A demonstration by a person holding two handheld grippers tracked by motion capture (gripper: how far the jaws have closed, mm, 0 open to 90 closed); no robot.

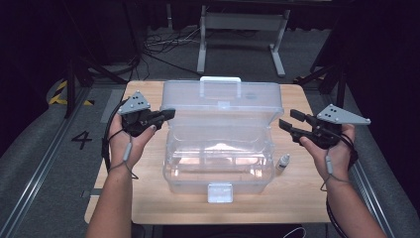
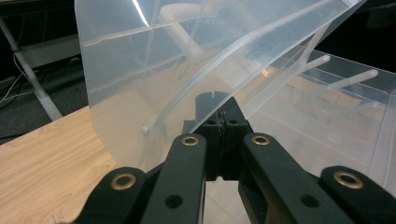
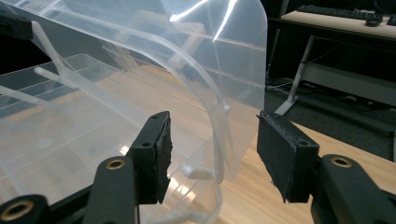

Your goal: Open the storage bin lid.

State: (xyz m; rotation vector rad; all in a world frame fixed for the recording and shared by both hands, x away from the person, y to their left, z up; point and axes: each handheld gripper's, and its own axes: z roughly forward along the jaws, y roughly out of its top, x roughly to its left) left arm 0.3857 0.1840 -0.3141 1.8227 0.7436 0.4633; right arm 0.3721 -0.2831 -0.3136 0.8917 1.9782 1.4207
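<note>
Dark curtains and a grey carpeted floor surrounded the light wooden desk (image 1: 148, 198), with a white metal frame (image 1: 237, 29) standing on the floor behind it. On the middle of the desk stood one large clear plastic storage box (image 1: 218, 168), its long axis running across the desk from left to right. Its hinged clear lid (image 1: 223, 101) stood raised at the far side, with the white carry handle (image 1: 220, 79) at the top edge and the box's white front latch (image 1: 220, 192) facing the person.

One left hand-held gripper (image 1: 168, 114) was held at the left end of the raised lid, pointing toward the box. In the left gripper view its jaws were fully closed, pad against pad, right at the lid's curved edge (image 2: 140, 70); whether they pinched the plastic or only touched it could not be told.

One right hand-held gripper (image 1: 289, 119) sat at the right end of the lid, pointing inward. Its jaws stood wide apart, and the right gripper view showed the lid's curved side edge (image 3: 215, 121) between the two black pads (image 3: 161, 154) without either pad pressing on it.

One small white dropper bottle (image 1: 283, 162) stood upright on the desk just beside the box's right end. Two forearms came in from the near edge.
</note>
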